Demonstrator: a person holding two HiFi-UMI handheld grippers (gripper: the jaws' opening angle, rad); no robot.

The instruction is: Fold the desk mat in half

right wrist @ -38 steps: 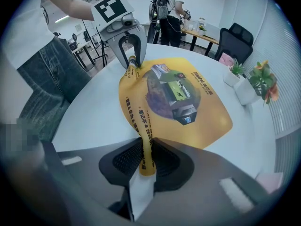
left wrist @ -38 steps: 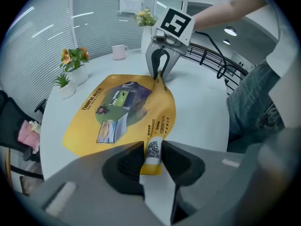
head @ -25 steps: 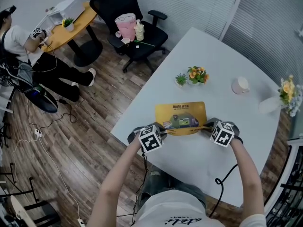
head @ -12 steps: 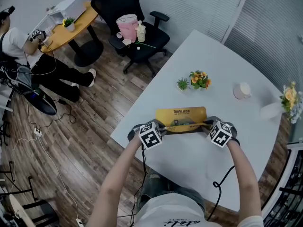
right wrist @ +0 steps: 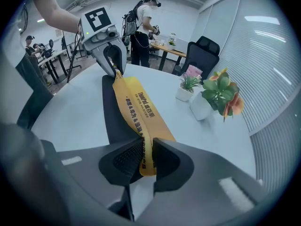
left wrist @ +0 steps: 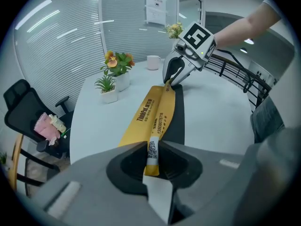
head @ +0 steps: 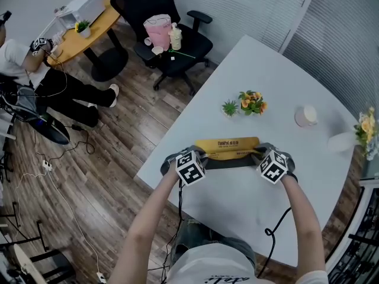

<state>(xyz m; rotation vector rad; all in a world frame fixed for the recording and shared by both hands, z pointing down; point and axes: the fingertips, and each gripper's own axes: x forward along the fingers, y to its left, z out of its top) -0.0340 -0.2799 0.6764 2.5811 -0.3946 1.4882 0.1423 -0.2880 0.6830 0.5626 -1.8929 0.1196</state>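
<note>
The desk mat (head: pixel 228 149) is yellow on top with a black underside, and lies on the white table (head: pixel 308 81). Its near edge is lifted and carried over toward the far edge, so the black underside (head: pixel 228 163) shows toward me. My left gripper (head: pixel 200 156) is shut on the mat's left near corner (left wrist: pixel 151 154). My right gripper (head: pixel 258 154) is shut on the right near corner (right wrist: pixel 146 157). In the left gripper view the mat (left wrist: pixel 153 117) stretches to the right gripper (left wrist: pixel 171 79). In the right gripper view the mat (right wrist: pixel 136 109) runs to the left gripper (right wrist: pixel 113 67).
Two small potted plants (head: pixel 246 102) stand just beyond the mat. A white cup (head: pixel 305 116) and a vase of flowers (head: pixel 362 132) are at the table's far right. A black chair (head: pixel 163 31) holding a pink bag stands off the far left. People work at desks in the background.
Both grippers have carried the mat's near edge away from me over the far half; the visible yellow face has narrowed to a strip and the black underside now shows.
</note>
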